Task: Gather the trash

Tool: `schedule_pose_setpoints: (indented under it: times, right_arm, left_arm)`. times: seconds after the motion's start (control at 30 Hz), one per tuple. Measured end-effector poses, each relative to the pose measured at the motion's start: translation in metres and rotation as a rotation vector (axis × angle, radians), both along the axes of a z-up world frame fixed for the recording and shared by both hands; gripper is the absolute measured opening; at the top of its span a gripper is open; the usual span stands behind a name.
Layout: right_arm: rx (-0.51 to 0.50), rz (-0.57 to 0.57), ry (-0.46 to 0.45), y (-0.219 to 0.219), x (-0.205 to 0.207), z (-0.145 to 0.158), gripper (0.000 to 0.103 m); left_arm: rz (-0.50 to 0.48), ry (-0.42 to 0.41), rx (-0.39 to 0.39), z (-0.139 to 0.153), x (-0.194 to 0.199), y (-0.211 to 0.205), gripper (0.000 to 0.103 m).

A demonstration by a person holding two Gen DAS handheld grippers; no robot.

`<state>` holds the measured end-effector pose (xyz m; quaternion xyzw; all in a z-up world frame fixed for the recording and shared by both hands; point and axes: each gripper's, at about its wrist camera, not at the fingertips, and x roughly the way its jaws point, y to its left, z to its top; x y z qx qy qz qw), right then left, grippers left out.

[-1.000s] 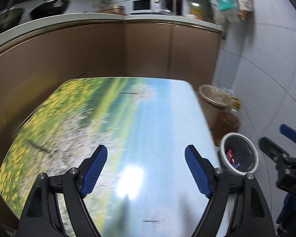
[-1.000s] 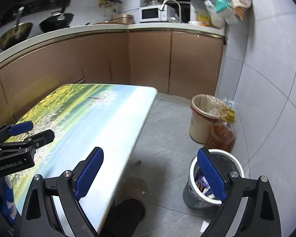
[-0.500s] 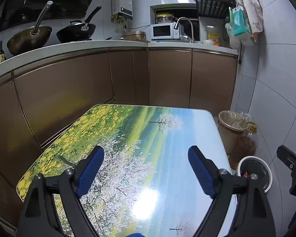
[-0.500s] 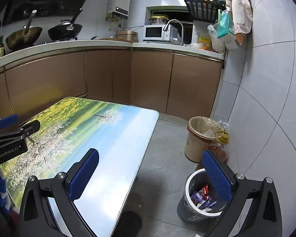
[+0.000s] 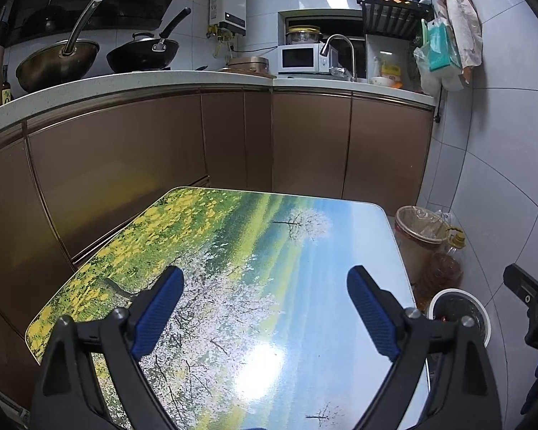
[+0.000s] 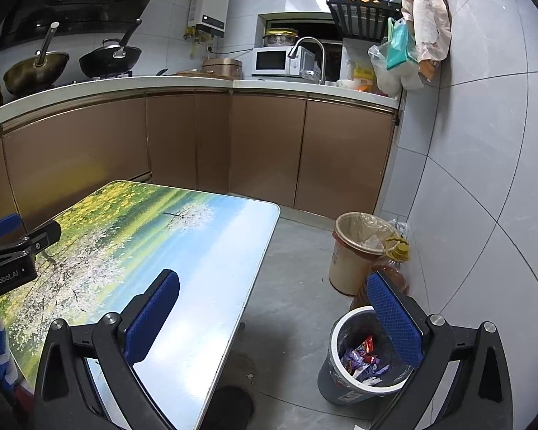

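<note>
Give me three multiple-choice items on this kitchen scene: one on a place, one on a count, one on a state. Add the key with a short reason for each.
1. Where is the small bin with wrappers?
A. on the table
B. on the floor right of the table
C. on the counter

2. How many woks stand on the stove?
A. one
B. two
C. four

3. How are the left tool and right tool?
A. both open, holding nothing
B. both shut on trash
C. left shut, right open

Key: B, it stands on the floor tiles beside the table; B, a brass wok and a black wok; A, wide gaps, nothing between the pads.
</note>
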<state>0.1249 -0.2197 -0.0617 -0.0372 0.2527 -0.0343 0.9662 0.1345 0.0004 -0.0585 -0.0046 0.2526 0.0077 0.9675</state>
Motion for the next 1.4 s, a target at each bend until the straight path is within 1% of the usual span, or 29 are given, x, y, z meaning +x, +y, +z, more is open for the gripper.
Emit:
schedule_pose_setpoints:
  times: [0.37,0.87,1.4]
  right_arm:
    - [0.001,-0.009,0.011,-0.003,0.003,-0.001,0.103]
    - [0.009,-0.022,0.016,-0.009,0.002,-0.002,0.103]
    - [0.01,-0.037,0.021,-0.015,0.003,-0.001,0.103]
  left_arm:
    - [0.002,0.001,-0.002,-0.005,0.0,0.005,0.093]
    - [0.006,-0.017,0.003,-0.003,-0.005,0.005,0.093]
    - [-0.012,0.01,0.025,-0.004,-0.005,0.0,0.093]
